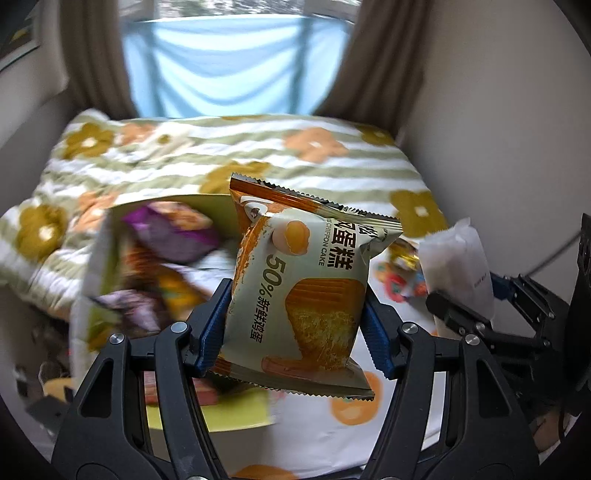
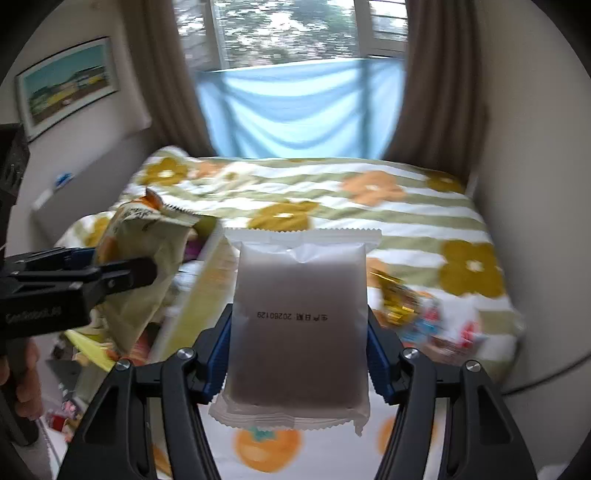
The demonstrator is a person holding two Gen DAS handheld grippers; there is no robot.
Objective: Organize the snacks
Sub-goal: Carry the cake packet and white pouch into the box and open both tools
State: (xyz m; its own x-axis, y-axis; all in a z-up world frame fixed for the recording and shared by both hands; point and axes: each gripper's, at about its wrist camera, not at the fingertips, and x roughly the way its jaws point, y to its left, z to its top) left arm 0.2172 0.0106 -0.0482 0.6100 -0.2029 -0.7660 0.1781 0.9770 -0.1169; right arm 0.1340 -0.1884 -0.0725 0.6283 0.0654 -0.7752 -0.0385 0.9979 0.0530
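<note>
The left hand-held gripper was clamped on a chiffon cake packet, held above the bed just right of a yellow-green box of blurred snacks. The right hand-held gripper was clamped on a frosted white packet, with loose sweets lying on the bed to its right.

Daylight is coming in through the window ahead of you, backlighting both views evenly. Motion blur is smearing the bedspread and box of snacks; the held chiffon cake packet is staying sharp. Fisheye distortion is bending the edges, with corners going black.
</note>
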